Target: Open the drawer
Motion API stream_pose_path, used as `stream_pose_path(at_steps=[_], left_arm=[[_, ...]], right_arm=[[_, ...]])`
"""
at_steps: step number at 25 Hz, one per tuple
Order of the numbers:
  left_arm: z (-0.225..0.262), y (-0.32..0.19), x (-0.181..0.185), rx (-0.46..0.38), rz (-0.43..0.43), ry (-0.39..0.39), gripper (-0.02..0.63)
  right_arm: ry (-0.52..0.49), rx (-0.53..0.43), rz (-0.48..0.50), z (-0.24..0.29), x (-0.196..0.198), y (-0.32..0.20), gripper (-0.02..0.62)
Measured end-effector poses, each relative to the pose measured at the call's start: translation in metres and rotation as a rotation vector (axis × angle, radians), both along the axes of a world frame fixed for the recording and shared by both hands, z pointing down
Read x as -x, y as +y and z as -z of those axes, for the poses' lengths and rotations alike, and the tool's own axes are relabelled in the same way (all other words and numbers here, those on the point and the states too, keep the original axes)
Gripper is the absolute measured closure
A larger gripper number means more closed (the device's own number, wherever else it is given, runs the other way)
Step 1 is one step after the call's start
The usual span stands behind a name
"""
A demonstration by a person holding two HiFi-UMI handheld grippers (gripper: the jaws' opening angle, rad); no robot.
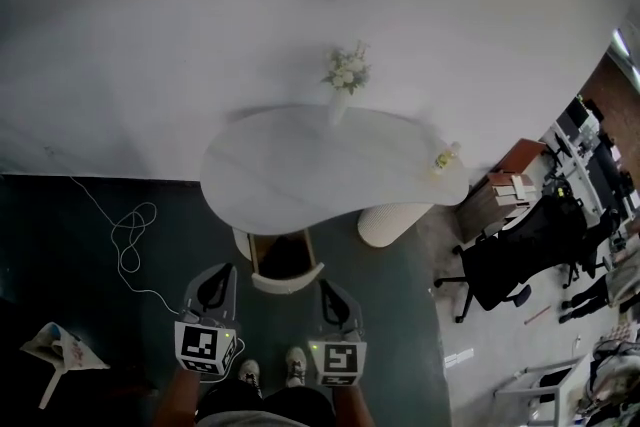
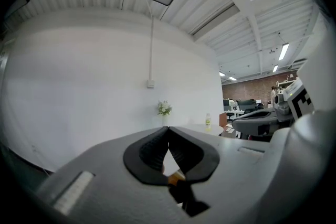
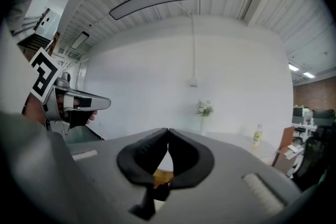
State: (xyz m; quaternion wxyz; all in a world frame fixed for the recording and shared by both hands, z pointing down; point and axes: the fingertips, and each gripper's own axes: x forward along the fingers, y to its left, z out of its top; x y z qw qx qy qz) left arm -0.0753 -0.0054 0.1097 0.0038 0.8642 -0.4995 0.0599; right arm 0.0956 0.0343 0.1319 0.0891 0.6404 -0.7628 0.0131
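The left claw and right claw are smooth grey shells, each with a pair of black ribbed pads shaped like a curved V and a small orange part behind them. Each carries a white cube printed with black square markers. The person wears pale shoes and dark trousers.

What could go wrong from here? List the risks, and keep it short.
The drawer under the table appears pulled out toward the person's shoes, so stepping forward could knock it. A jolt to the table might tip the flower vase or the bottle near its right edge. The loose cable at left could snag a foot.
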Motion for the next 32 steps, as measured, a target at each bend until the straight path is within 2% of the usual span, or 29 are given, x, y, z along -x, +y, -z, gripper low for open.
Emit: stream_pose_path(at_steps=[9, 15, 32], left_arm=[[-0.002, 0.02, 0.016, 0.036, 0.042, 0.002, 0.595], [0.005, 0.017, 0.02, 0.021, 0.054, 0.002, 0.595], [0.005, 0.001, 0.011, 0.013, 0.048, 0.0, 0.595]], right_arm=[[0.005, -0.034, -0.019, 0.026, -0.015, 0.017, 0.589], [0.017, -0.043, -0.012, 0.025, -0.016, 0.01, 0.589], [0.005, -0.046, -0.013, 0.024, -0.02, -0.011, 0.589]])
